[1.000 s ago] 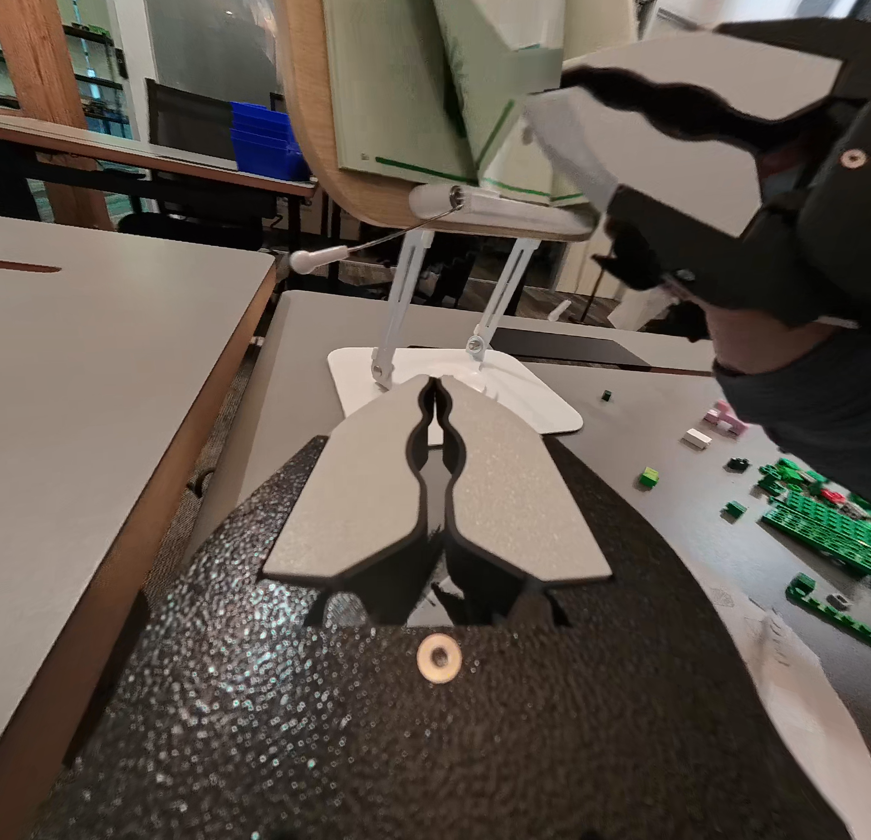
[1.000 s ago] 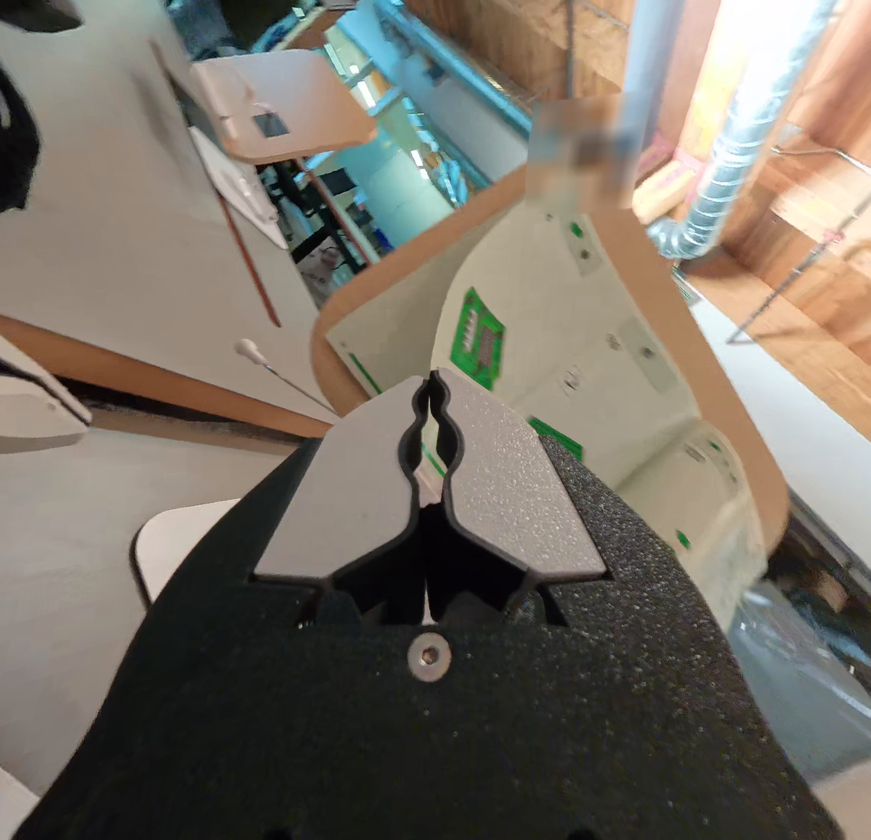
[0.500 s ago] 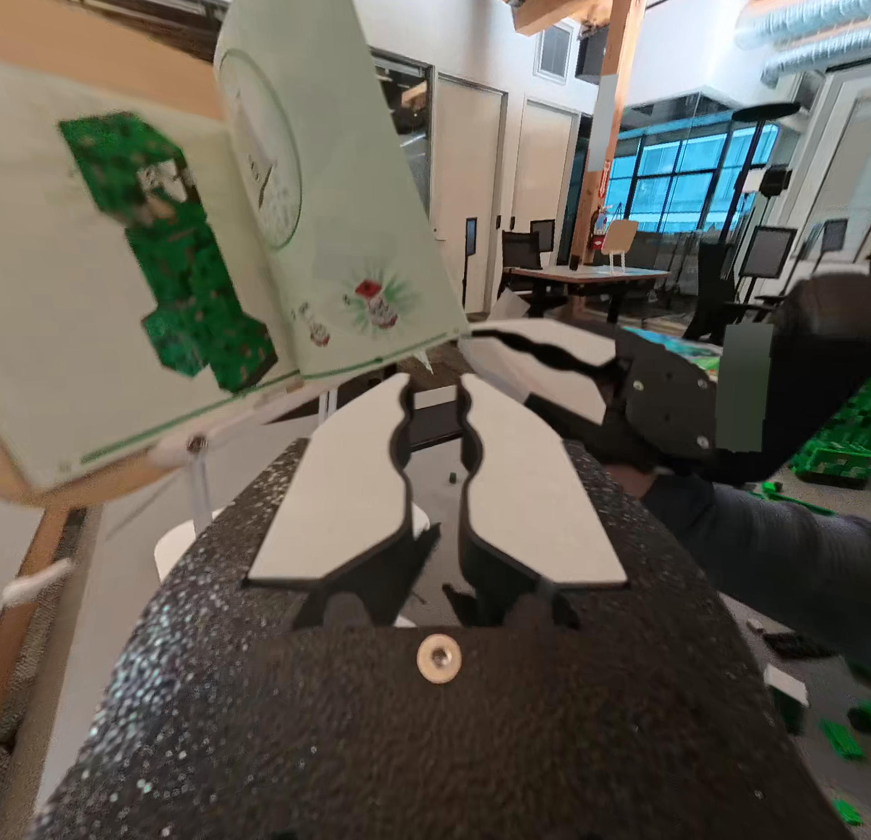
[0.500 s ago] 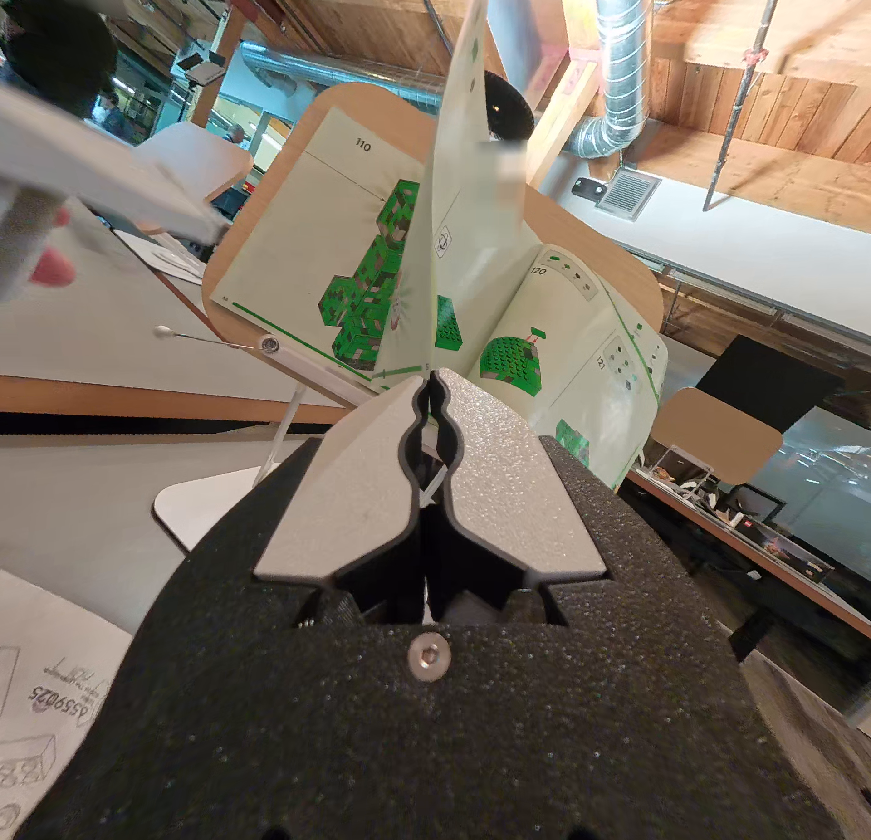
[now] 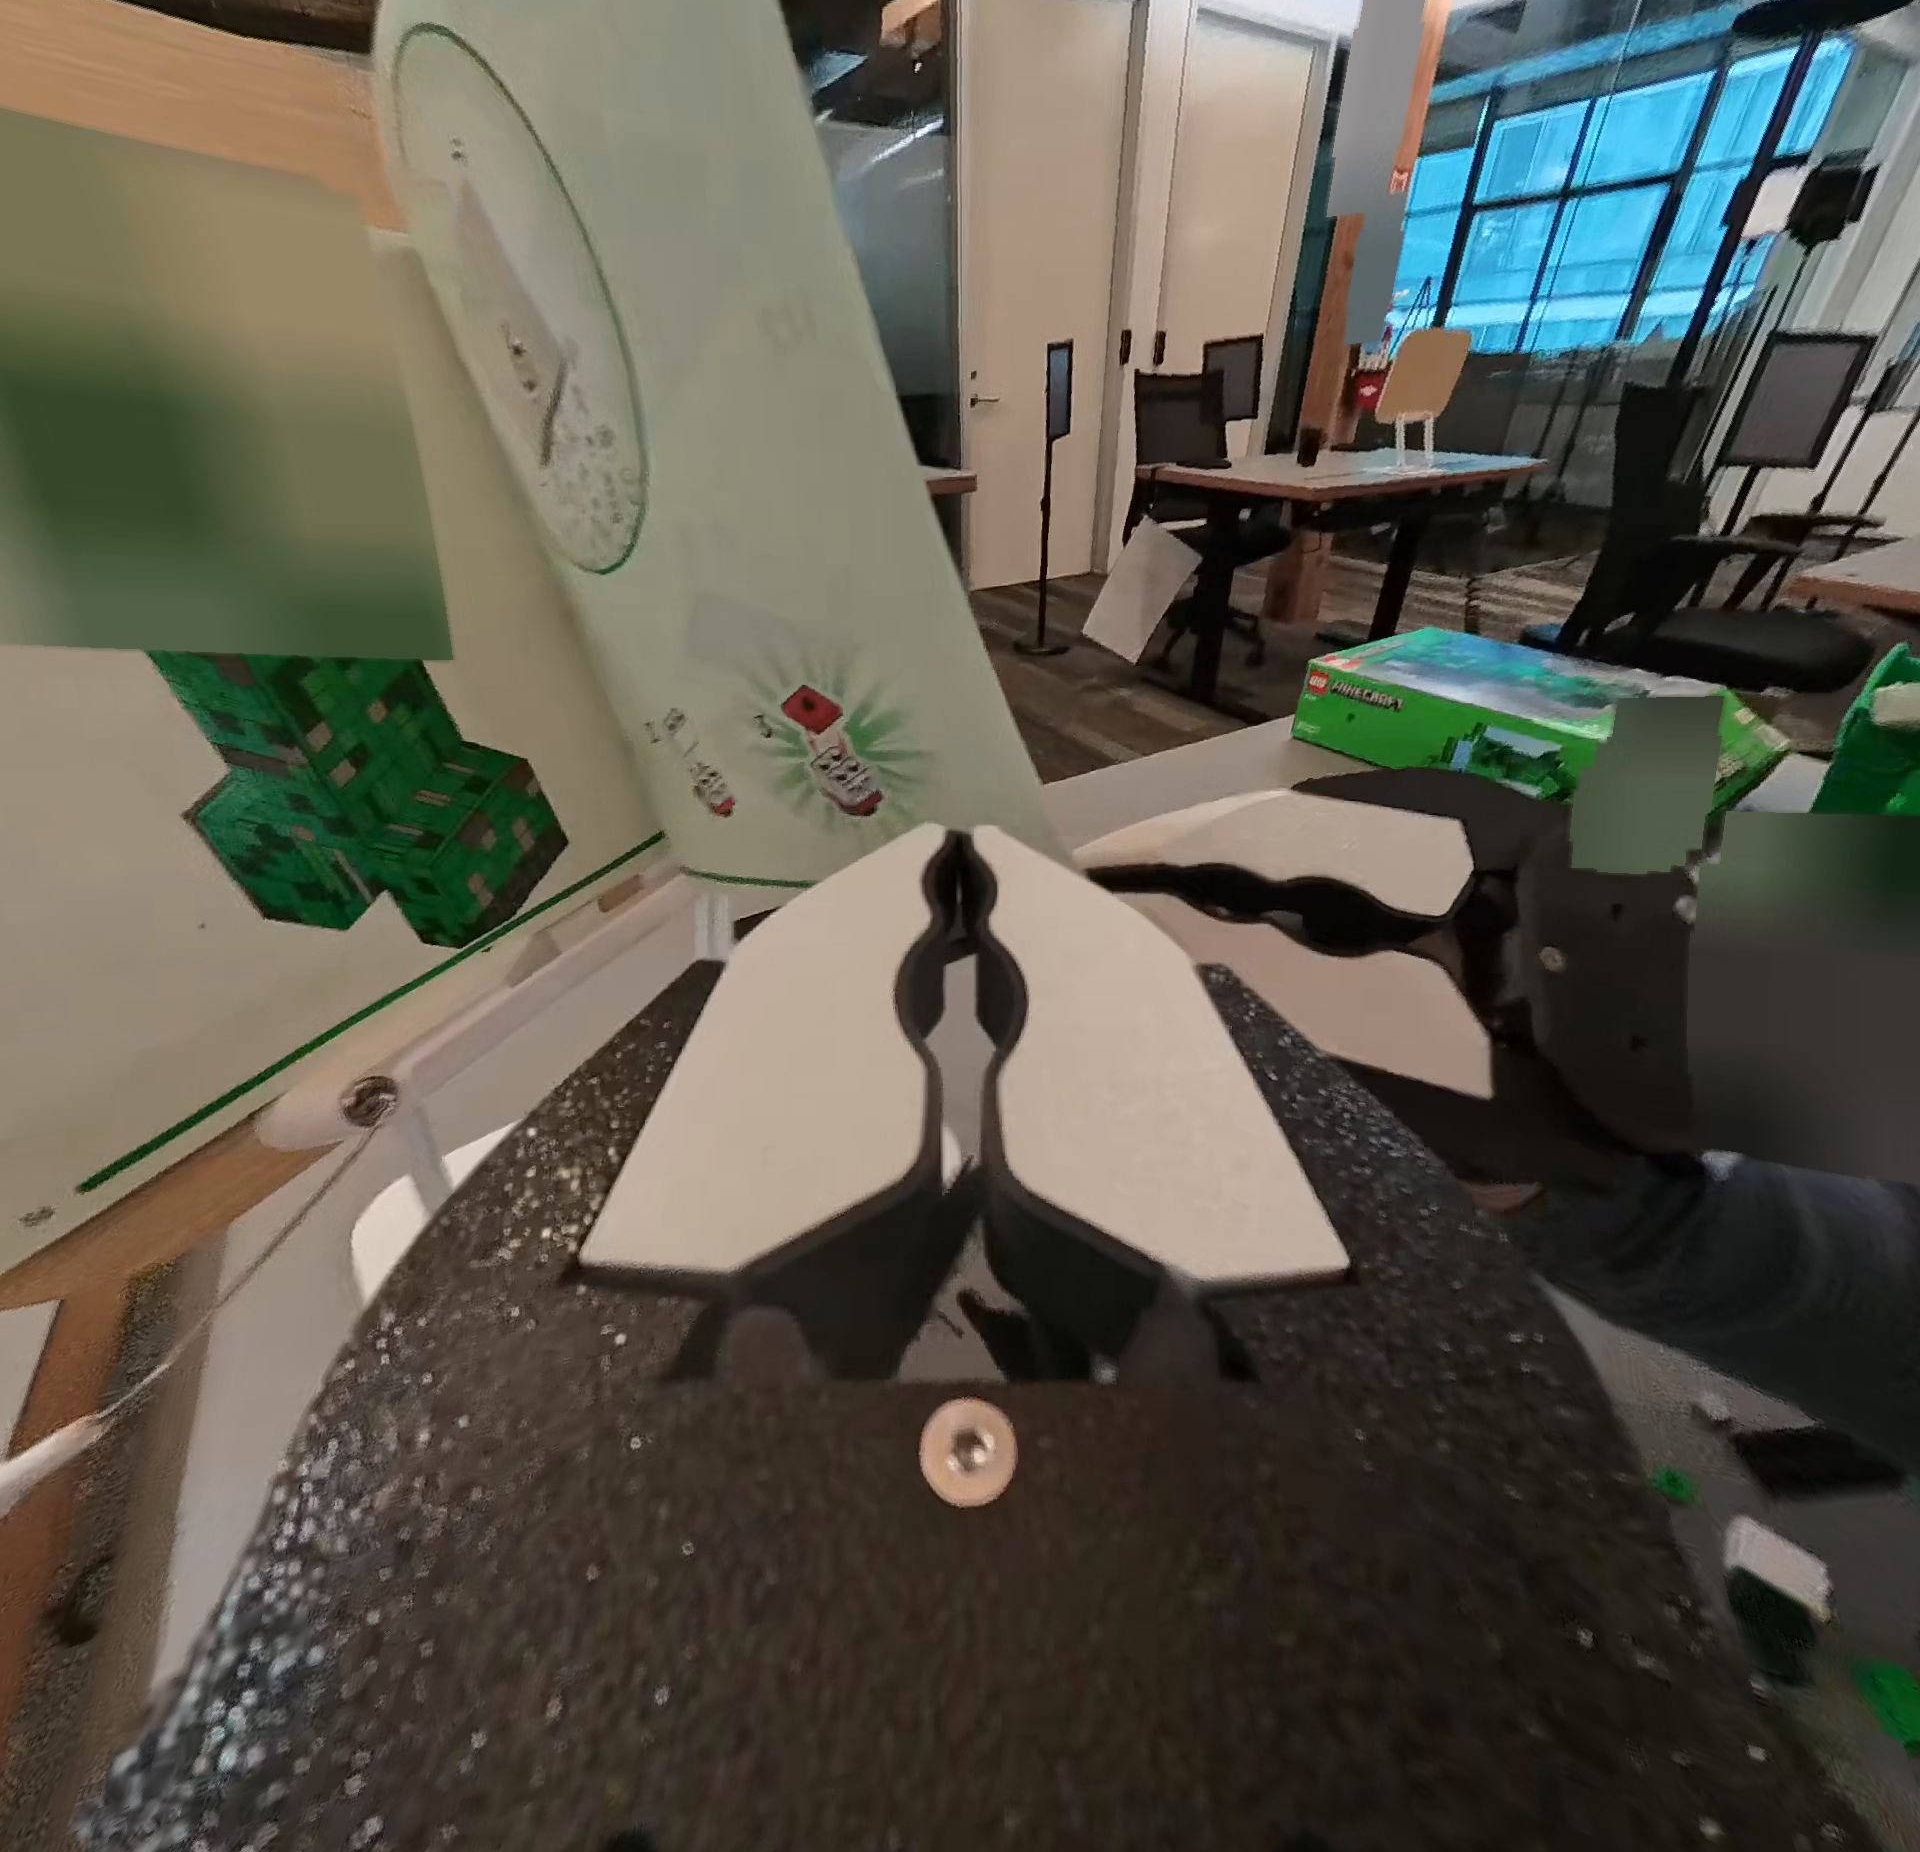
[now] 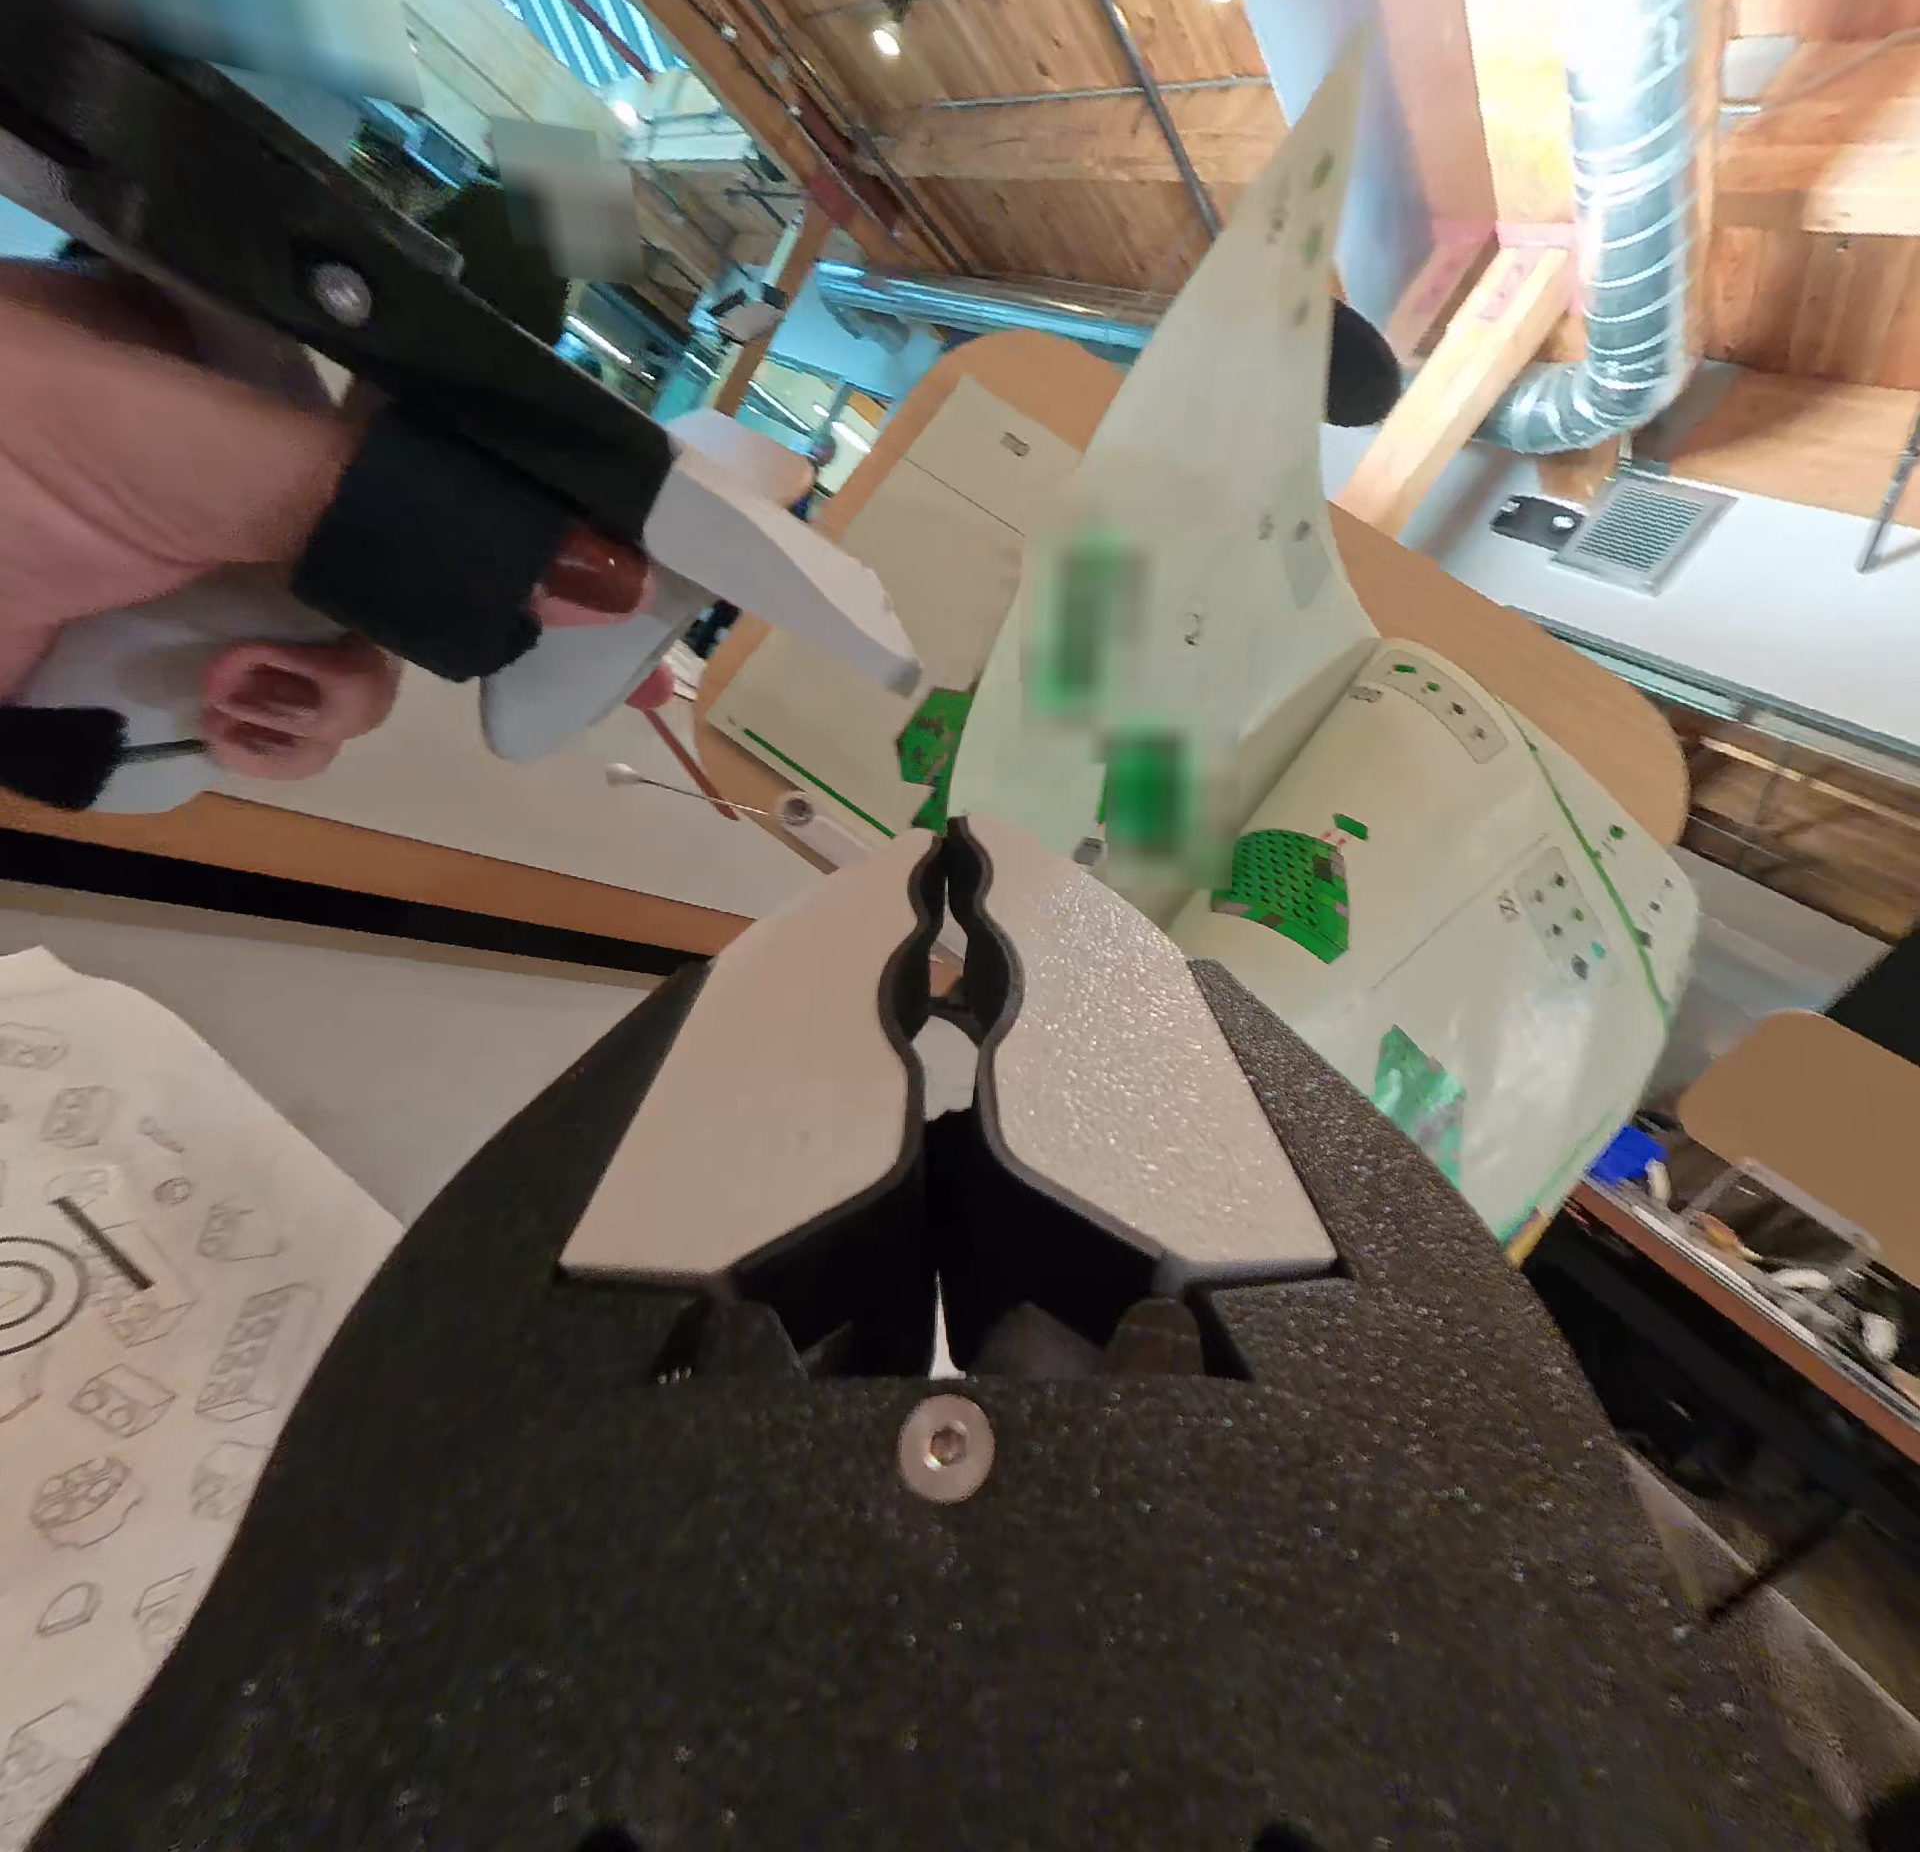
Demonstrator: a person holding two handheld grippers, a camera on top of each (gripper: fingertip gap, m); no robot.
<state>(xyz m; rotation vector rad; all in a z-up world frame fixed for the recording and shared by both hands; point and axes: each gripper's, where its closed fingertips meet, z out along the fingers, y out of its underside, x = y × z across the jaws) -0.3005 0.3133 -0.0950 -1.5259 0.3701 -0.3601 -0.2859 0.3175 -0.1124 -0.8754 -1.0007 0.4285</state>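
Observation:
An open instruction booklet (image 5: 260, 867) rests on a wooden-backed stand (image 5: 156, 67) with a white ledge (image 5: 343, 1096). One page (image 5: 727, 452) stands upright from the spread. My right gripper (image 6: 948, 846) is shut on that page's (image 6: 1195, 452) lower corner and holds it up. It also shows in the left wrist view (image 5: 1101, 867), at the page's lower right corner. My left gripper (image 5: 961, 852) is shut, with its tips at the page's bottom edge. I cannot tell whether it pinches the paper. In the right wrist view the left gripper (image 6: 904, 675), held by a hand, ends just left of the page.
A green toy box (image 5: 1475, 722) lies on the table behind the right gripper. Loose small bricks (image 5: 1777, 1574) lie at lower right. A printed paper sheet (image 6: 125, 1231) lies on the table at left. Another wood-edged table (image 6: 416, 846) stands behind. Desks and chairs (image 5: 1340, 472) stand farther back.
My left gripper was shut, opened half a second ago, and is now shut again near the page's bottom edge. My right gripper has lifted the page upright and keeps hold of it.

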